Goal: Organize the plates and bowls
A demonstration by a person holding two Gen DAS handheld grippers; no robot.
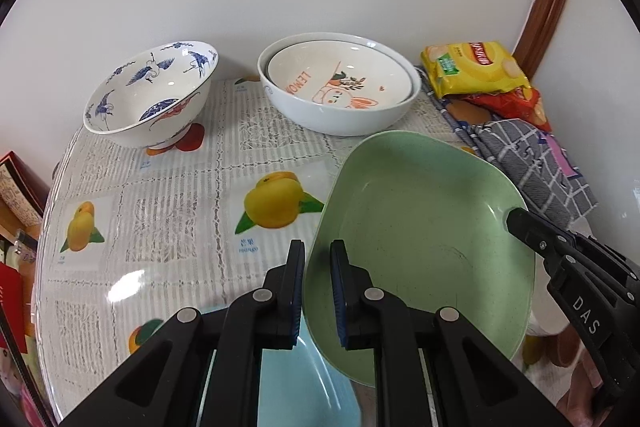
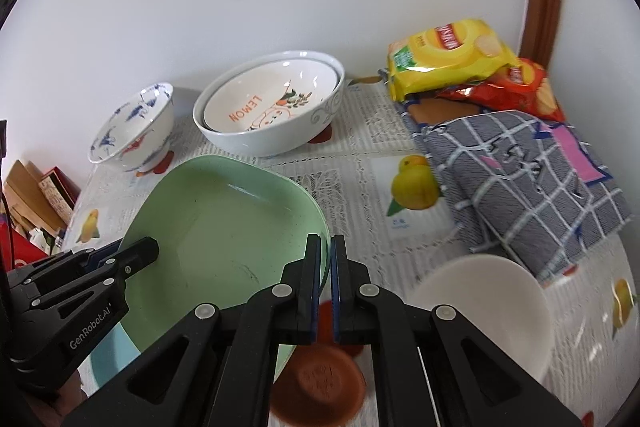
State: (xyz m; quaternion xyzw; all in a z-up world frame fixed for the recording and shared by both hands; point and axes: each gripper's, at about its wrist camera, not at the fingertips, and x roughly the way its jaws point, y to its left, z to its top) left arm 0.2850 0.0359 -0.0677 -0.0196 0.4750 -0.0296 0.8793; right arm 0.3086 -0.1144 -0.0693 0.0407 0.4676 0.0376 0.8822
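The green dish hangs tilted above a blue plate, both grippers clamped on its rim: the left gripper on one edge, the right gripper opposite; beyond the dish, by the wall, stand nested white bowls and a crane-painted bowl.

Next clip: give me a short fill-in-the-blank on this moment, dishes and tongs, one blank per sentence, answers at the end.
1. Both the left tongs and the right tongs are shut on the rim of the ____ square plate.
2. The word printed inside the dish nested in the large white bowl is ____.
3. The yellow snack bag lies on top of a ____ one.
4. Under the lifted plate lies a light ____ dish.

Missing words: green; LEMON; red; blue
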